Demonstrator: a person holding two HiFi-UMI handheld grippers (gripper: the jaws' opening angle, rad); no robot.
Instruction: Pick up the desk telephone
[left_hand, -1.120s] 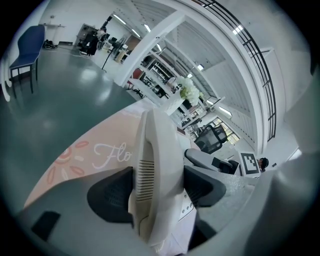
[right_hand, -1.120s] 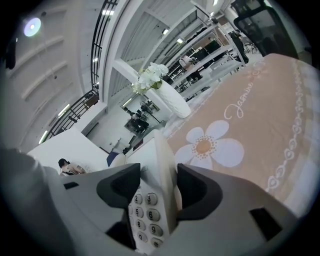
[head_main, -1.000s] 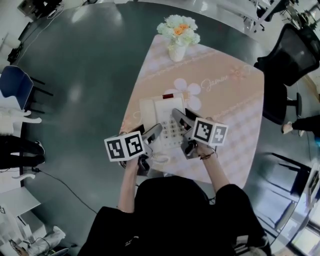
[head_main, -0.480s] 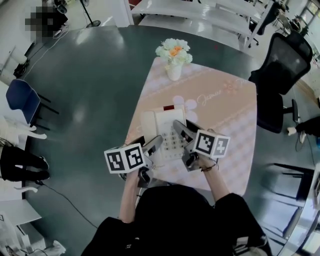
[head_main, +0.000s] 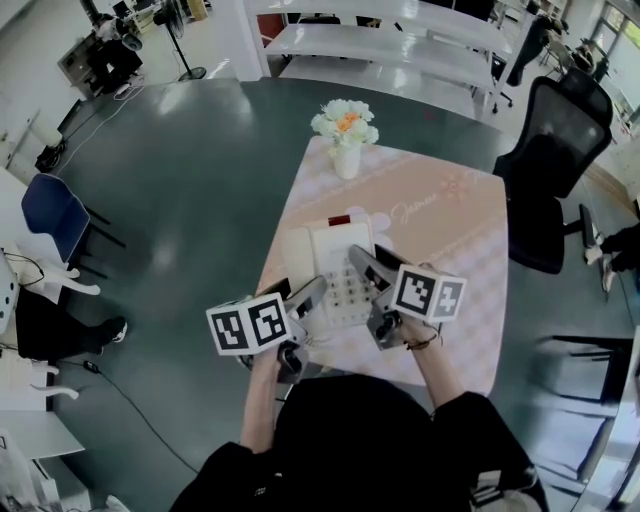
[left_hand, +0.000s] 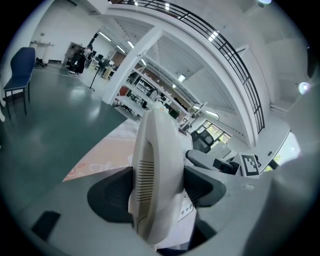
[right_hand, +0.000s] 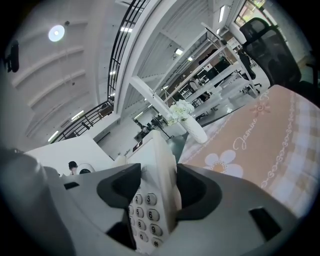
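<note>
The desk telephone looks like smooth white plastic. The tablecloth is matt printed cloth; the floor shines glossy.

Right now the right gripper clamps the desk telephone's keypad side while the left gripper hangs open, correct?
No: the left gripper is shut on the desk telephone too, on its handset side, as the left gripper view shows. The right gripper does clamp the keypad side.

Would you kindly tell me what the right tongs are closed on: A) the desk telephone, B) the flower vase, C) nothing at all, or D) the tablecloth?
A: the right gripper view shows the right tongs pressed on either side of the desk telephone, next to its keypad.
</note>
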